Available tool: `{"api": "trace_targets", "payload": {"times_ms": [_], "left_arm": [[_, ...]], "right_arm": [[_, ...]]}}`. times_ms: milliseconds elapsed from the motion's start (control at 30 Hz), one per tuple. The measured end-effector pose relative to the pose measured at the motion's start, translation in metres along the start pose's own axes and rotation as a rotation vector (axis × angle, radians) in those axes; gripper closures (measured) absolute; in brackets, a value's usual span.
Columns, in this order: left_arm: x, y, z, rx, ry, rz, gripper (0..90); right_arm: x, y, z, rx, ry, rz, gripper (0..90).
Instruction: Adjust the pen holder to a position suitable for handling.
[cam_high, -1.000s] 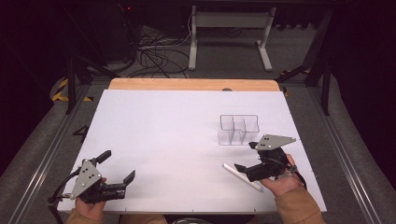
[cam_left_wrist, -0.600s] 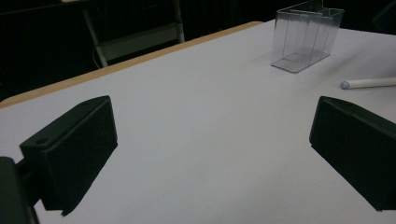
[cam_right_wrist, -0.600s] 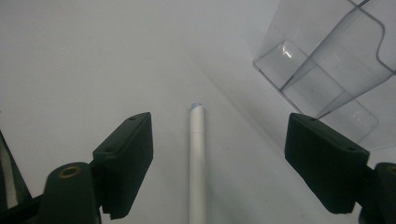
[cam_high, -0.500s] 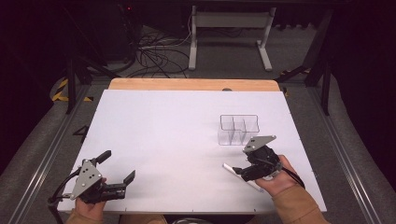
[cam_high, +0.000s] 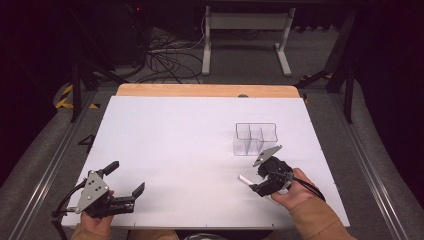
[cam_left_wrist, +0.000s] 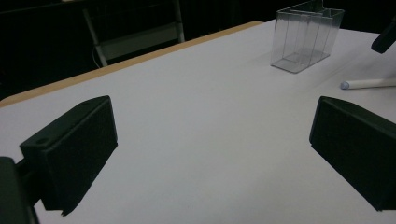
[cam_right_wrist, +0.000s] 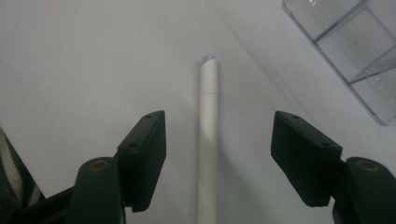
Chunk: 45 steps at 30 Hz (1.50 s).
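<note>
Straddling white pen | right gripper jaws closing (untouched) | left gripper jaws apart

Right gripper over white pen, jaws closing, near clear organizer

a white desk with a wooden far edge carries a clear divided organiser and what looks like a white pen lying flat near it.

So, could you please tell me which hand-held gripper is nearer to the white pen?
The right hand-held gripper: its open jaws, just closing, straddle the white pen. The left hand-held gripper sits far across the table.
</note>
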<state>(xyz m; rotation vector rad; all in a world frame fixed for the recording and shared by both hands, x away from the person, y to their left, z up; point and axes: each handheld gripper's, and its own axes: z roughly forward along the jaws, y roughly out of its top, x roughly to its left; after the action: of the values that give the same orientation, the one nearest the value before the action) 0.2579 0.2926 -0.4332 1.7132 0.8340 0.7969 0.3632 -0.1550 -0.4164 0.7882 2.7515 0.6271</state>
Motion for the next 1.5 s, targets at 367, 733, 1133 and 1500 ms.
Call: {"api": "trace_targets", "payload": {"times_ms": [367,733,1133,1500], "left_arm": [[0.000,0.000,0.000,0.006,-0.004,-0.002,1.6],[0.000,-0.001,0.001,0.007,-0.005,0.000,1.5],[0.000,-0.001,0.001,0.006,-0.006,0.001,1.6],[-0.001,-0.001,0.000,0.005,-0.006,0.000,1.5]], "right_arm": [[0.001,0.005,0.012,0.116,0.009,0.009,45.4],[0.000,0.009,0.021,0.208,0.015,0.040,54.1],[0.001,0.010,0.031,0.255,-0.006,0.028,73.6],[0.003,0.010,0.033,0.266,-0.009,0.022,77.9]]}}
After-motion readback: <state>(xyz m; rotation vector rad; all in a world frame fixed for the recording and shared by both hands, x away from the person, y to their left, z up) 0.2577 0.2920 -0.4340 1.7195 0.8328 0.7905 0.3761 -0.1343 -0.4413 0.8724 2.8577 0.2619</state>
